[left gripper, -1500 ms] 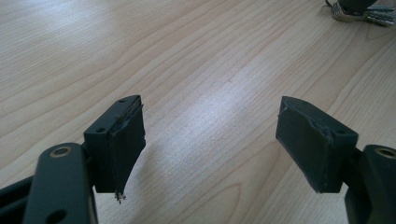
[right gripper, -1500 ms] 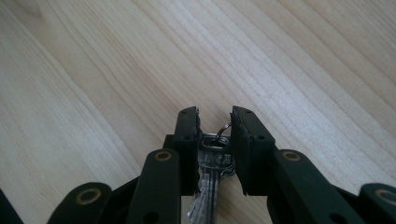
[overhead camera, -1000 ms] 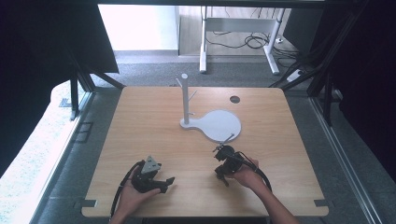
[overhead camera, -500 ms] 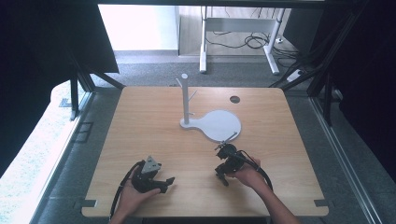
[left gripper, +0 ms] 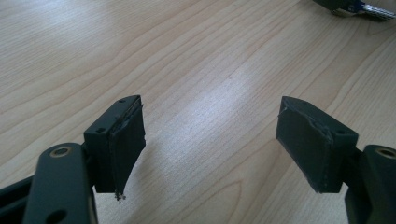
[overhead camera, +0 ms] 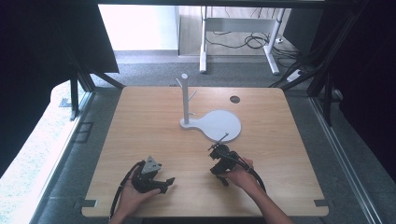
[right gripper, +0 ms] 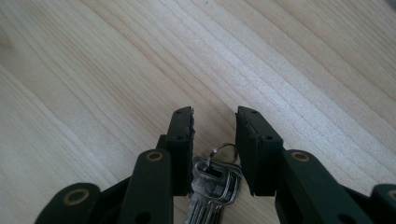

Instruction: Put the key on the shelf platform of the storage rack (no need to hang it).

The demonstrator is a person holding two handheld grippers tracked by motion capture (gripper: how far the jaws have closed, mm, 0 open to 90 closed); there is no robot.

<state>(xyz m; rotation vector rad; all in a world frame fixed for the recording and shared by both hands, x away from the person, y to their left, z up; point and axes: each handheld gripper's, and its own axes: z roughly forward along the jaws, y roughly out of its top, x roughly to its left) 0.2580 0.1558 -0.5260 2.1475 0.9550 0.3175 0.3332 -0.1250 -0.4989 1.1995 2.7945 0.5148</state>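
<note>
A small bunch of metal keys (right gripper: 212,184) on a ring sits between the jaws of my right gripper (right gripper: 214,122), which press in on the key heads from both sides just above the wood. That right gripper (overhead camera: 219,157) is low over the table's front middle, a hand behind it. My left gripper (overhead camera: 164,183) rests near the front left, and its camera shows the left gripper (left gripper: 211,129) wide open with bare wood between the jaws. A white peg stand (overhead camera: 185,100) on a round white base (overhead camera: 219,125) stands mid-table.
The wooden table (overhead camera: 140,121) has a small dark hole (overhead camera: 235,99) at the back right. Black cables trail from both grippers toward the front edge. Dark frames and floor surround the table; a desk's legs and cords lie beyond the far edge.
The right gripper has shifted slightly toward the front edge. The left gripper and the stand have not moved.
</note>
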